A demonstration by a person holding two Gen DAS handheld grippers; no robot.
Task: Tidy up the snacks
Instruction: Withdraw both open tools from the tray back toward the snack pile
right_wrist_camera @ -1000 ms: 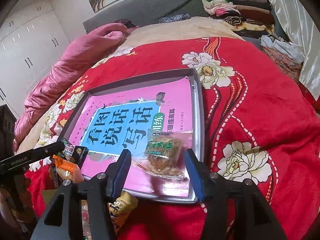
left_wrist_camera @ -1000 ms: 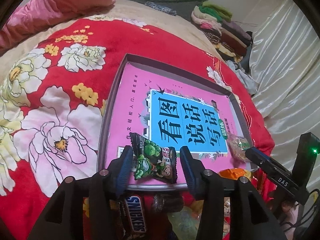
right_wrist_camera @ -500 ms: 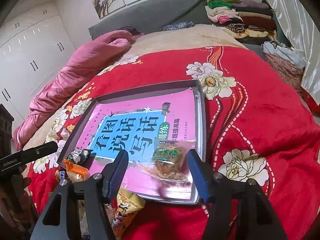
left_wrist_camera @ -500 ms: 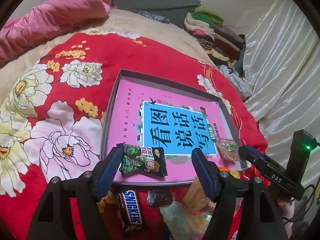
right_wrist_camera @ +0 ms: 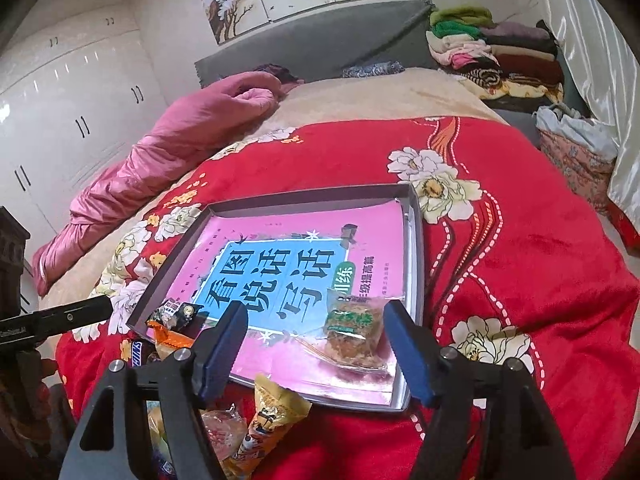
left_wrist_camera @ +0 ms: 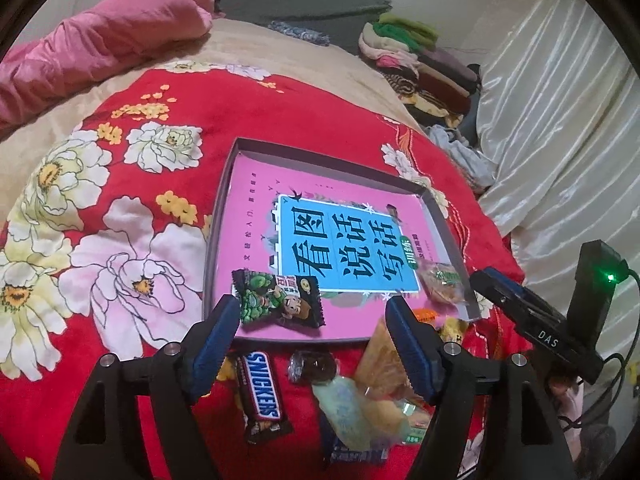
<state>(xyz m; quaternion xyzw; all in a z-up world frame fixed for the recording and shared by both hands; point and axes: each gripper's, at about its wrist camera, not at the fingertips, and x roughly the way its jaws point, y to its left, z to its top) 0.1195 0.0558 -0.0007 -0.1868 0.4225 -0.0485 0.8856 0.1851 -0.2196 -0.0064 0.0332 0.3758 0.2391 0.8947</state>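
A grey tray [left_wrist_camera: 320, 160] lined with a pink and blue book cover lies on the red flowered blanket. A green snack packet [left_wrist_camera: 280, 300] rests in its near left corner, just ahead of my open left gripper [left_wrist_camera: 312, 316], whose pads do not touch it. A clear packet with a brown cake [right_wrist_camera: 352, 332] lies in the tray's [right_wrist_camera: 416, 260] near right corner. My right gripper [right_wrist_camera: 316, 320] hangs above it with jaws opening, the packet between the fingers and free of the pads. Each view shows the other gripper at its edge.
Loose snacks lie before the tray: a Snickers bar [left_wrist_camera: 262, 392], a brown candy [left_wrist_camera: 314, 364], a pale green packet [left_wrist_camera: 344, 400], a yellow packet [right_wrist_camera: 272, 412], an orange packet [right_wrist_camera: 172, 338]. A pink quilt [left_wrist_camera: 100, 40], folded clothes [right_wrist_camera: 500, 52], curtain [left_wrist_camera: 560, 120].
Both grippers' jaws spread wider and pulled back and up from the tray. The green packet left the left gripper's pads and now lies flat in the tray.
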